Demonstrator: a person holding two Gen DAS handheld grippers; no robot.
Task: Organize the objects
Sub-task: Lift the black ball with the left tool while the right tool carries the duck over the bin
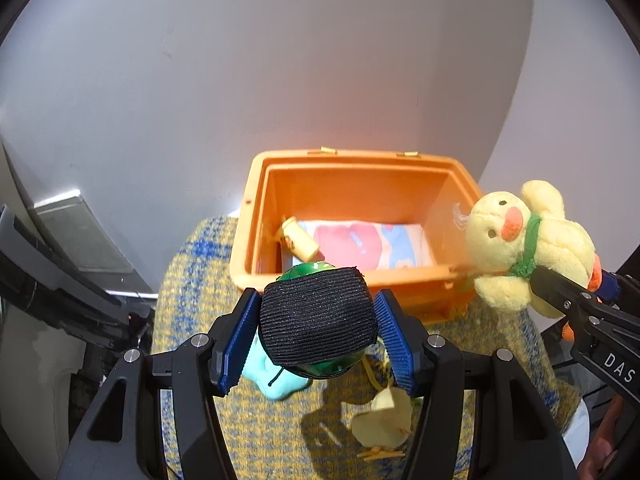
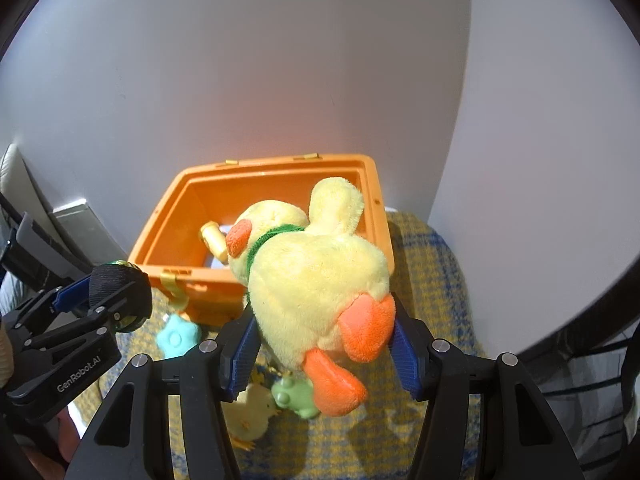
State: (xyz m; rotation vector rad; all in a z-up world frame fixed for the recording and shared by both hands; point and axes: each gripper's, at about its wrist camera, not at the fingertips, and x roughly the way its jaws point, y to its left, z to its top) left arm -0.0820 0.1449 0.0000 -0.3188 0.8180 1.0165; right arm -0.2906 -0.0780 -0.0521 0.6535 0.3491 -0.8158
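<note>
Your left gripper (image 1: pixel 316 334) has its jaws clamped on a green ball wrapped in a black band (image 1: pixel 318 320), while your right gripper (image 2: pixel 324 344) clamps the plush duck (image 2: pixel 316 276), both raised beside the orange bin (image 1: pixel 260 200) at the table's far edge.

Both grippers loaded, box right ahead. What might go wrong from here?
1. The plush duck is bulky, and the right gripper pinches only its rear; it may catch the orange box rim.
2. The left gripper holds a green object with a black band; dropped, it may hit the small bottle inside.
3. The grippers are close and may collide over the box.
</note>
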